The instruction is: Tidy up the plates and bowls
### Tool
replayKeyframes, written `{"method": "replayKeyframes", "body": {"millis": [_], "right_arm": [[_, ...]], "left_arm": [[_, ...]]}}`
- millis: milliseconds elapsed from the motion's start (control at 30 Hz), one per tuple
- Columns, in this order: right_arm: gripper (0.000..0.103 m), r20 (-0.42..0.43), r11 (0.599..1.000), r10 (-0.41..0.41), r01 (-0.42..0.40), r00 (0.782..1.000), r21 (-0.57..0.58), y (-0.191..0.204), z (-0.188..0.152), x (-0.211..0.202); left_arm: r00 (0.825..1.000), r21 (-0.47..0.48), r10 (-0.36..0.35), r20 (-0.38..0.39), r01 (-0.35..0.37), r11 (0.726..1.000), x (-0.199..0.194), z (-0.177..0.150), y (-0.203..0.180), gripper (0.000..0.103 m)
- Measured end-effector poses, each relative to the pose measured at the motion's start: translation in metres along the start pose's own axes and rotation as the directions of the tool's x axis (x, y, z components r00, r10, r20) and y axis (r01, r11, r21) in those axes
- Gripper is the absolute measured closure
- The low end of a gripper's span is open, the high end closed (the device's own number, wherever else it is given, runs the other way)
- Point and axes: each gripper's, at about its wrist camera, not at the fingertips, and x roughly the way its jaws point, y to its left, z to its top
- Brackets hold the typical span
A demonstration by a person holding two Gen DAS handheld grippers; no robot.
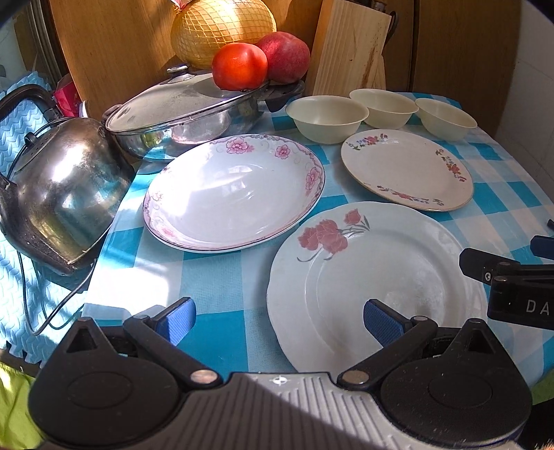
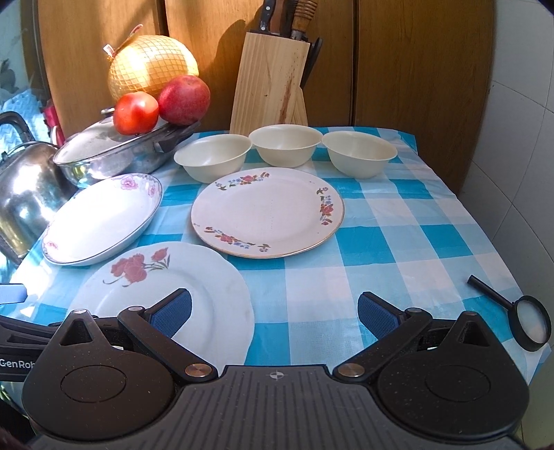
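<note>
Three plates lie on the blue checked tablecloth (image 2: 381, 242). The carnation plate (image 1: 377, 287) (image 2: 162, 297) is nearest. A deep pink-flowered plate (image 1: 235, 194) (image 2: 104, 218) lies to the left, and a floral-rimmed plate (image 1: 407, 169) (image 2: 266, 213) lies farther back. Behind them stand three cream bowls (image 2: 213, 157) (image 2: 285, 143) (image 2: 360, 152) in a row. My left gripper (image 1: 280, 320) is open above the carnation plate's left edge and holds nothing. My right gripper (image 2: 275, 313) is open over that plate's right edge, also with nothing in it.
A lidded steel pan (image 1: 187, 110) carries a tomato (image 1: 239, 65) and an apple (image 1: 287, 55), with a netted pomelo (image 1: 221, 27) behind. A kettle (image 1: 65, 187) stands at the left and a knife block (image 2: 273, 83) at the back. A magnifying glass (image 2: 531, 322) lies near the right table edge.
</note>
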Motion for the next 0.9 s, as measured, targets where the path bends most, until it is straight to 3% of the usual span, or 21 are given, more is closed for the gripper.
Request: {"method": "replayKeyframes", "body": {"millis": [267, 367, 633, 900], "right_arm": [[0.004, -0.078, 0.996, 0.076, -0.072, 0.994, 0.054, -0.006, -0.004, 0.013], [0.019, -0.134, 0.988, 0.123, -0.11, 0.983, 0.105, -0.011, -0.006, 0.023], [0.029, -0.129, 0.984, 0.156, -0.142, 0.979, 0.106, -0.013, -0.005, 0.022], [0.029, -0.133, 0.982, 0.174, -0.161, 0.976, 0.1, -0.013, -0.005, 0.024]], "left_arm": [[0.997, -0.003, -0.053, -0.057, 0.053, 0.999, 0.011, -0.001, -0.003, 0.004], [0.995, -0.012, -0.069, -0.075, 0.068, 0.998, 0.015, 0.0, -0.003, 0.004], [0.991, -0.031, -0.089, -0.1, 0.086, 0.996, 0.026, 0.004, -0.003, 0.004], [0.985, -0.089, -0.134, -0.107, 0.125, 0.988, 0.034, 0.006, 0.004, 0.003]]}}
